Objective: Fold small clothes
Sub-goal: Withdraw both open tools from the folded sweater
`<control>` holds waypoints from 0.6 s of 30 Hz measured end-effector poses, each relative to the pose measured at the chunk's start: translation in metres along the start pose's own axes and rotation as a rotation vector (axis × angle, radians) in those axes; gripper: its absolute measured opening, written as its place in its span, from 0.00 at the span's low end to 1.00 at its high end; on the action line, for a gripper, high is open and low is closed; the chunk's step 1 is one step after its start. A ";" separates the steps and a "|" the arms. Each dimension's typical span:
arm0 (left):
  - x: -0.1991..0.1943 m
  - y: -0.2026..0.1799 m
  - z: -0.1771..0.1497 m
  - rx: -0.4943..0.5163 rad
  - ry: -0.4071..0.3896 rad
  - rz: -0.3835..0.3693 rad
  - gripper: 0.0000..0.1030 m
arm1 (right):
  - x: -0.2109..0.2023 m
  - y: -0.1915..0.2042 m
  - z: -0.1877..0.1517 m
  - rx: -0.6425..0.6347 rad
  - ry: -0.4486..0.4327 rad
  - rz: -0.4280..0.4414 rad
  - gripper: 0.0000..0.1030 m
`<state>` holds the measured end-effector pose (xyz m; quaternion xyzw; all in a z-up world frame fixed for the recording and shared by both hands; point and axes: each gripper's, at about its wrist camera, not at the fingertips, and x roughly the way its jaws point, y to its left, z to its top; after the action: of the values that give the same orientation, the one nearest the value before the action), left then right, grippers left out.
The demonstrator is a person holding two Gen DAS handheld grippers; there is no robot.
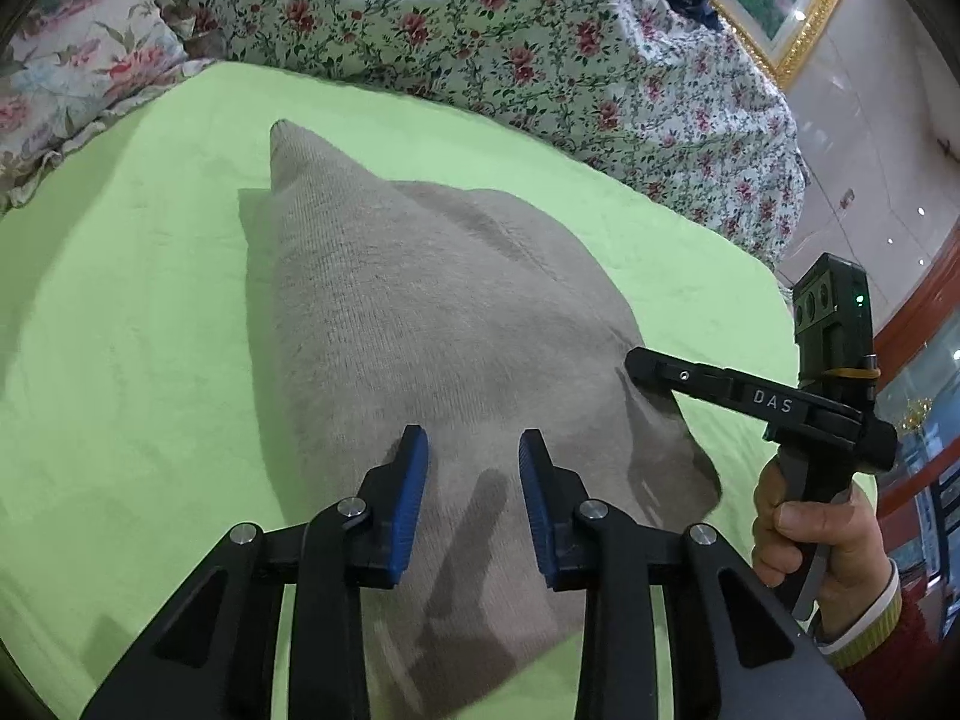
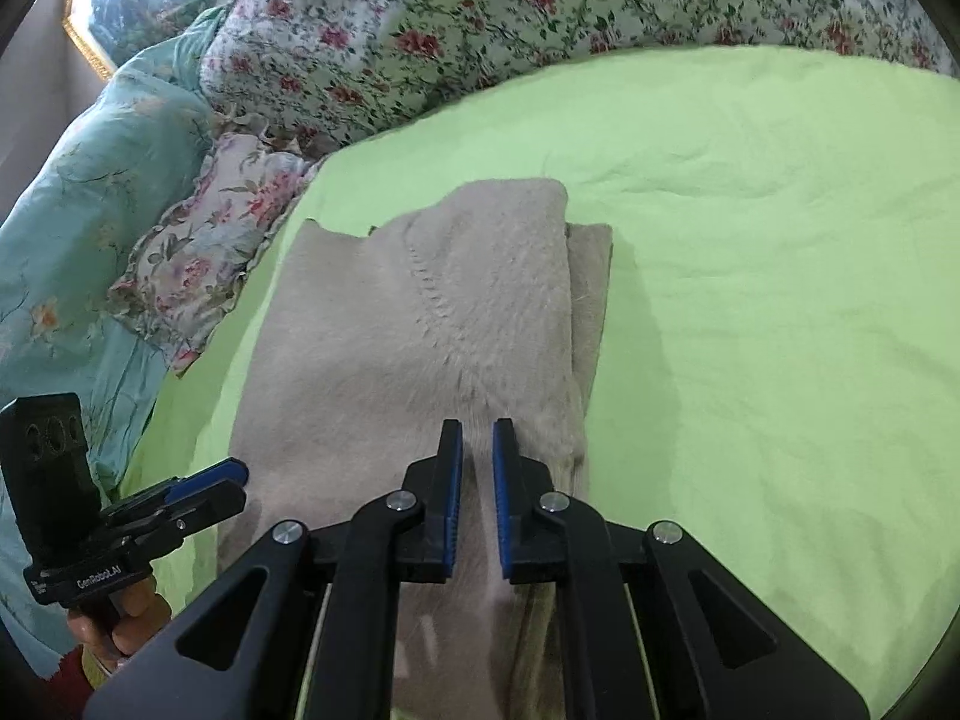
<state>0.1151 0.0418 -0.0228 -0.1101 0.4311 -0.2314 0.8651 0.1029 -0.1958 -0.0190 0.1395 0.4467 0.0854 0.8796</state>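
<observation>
A beige knit garment (image 1: 420, 324) lies folded on the green sheet (image 1: 120, 330). It also shows in the right wrist view (image 2: 420, 330), with a folded layer on top and a narrower layer sticking out at its right edge. My left gripper (image 1: 474, 450) hovers open over the garment's near end, holding nothing. My right gripper (image 2: 477, 438) is over the garment's near right part, jaws a narrow gap apart, with no cloth visibly pinched. In the left wrist view the right gripper (image 1: 636, 360) touches the garment's right edge. In the right wrist view the left gripper (image 2: 234, 480) sits at the garment's left edge.
A floral quilt (image 1: 510, 30) is heaped along the far side of the bed. A floral pillow (image 1: 78, 78) lies at the far left, and a teal quilt (image 2: 78, 180) lies beside it. A gold picture frame (image 1: 798, 30) hangs on the wall.
</observation>
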 end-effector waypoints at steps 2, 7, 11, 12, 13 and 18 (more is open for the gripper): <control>-0.013 -0.003 -0.010 0.006 -0.005 -0.015 0.31 | -0.011 0.006 -0.006 -0.018 -0.011 0.001 0.12; -0.027 -0.008 -0.050 0.020 0.036 -0.056 0.31 | -0.030 0.017 -0.043 -0.048 0.006 -0.017 0.12; -0.014 -0.004 -0.077 0.037 0.099 -0.003 0.31 | -0.023 0.008 -0.075 -0.066 0.058 -0.115 0.12; -0.012 -0.002 -0.080 0.030 0.103 -0.006 0.30 | -0.022 0.005 -0.079 -0.059 0.056 -0.111 0.12; -0.013 -0.001 -0.081 0.026 0.097 -0.008 0.30 | -0.023 0.002 -0.082 -0.048 0.047 -0.104 0.12; -0.013 -0.003 -0.081 0.031 0.103 0.016 0.30 | -0.024 0.003 -0.083 -0.050 0.037 -0.123 0.12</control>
<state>0.0426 0.0461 -0.0611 -0.0810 0.4721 -0.2366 0.8453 0.0221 -0.1857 -0.0466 0.0882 0.4681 0.0450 0.8781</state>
